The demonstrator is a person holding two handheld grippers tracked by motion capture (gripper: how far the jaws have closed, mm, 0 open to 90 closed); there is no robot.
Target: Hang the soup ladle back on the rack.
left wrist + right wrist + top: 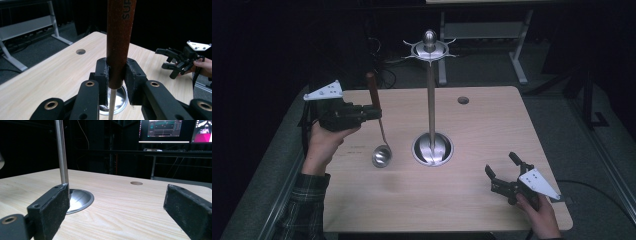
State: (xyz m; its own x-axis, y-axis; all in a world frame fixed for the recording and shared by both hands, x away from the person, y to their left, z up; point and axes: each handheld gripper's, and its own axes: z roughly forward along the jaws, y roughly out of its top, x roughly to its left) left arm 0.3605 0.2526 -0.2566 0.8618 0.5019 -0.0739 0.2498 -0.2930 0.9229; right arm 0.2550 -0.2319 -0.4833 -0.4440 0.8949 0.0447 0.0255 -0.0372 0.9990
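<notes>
Ladle (379,135): dark red-brown wooden handle w/ part of a black printed word near the top, thin metal shaft below, round shiny steel bowl at the bottom. It hangs upright over the left part of the wooden table (492,125), bowl low over the tabletop, just left of the rack's round base. Can't tell if the bowl touches the wood.

Left gripper (374,114): jaws narrow, clamped on the handle's lower end, one pad each side, per left gripper view (117,75).

Utensil rack (431,100): steel pole on a domed base at table centre, hooked crown w/ knob on top.

Right gripper (502,167): jaws spread wide, nothing between them, low over the table's front-right corner, well apart from the ladle, pointing towards the rack base.
</notes>
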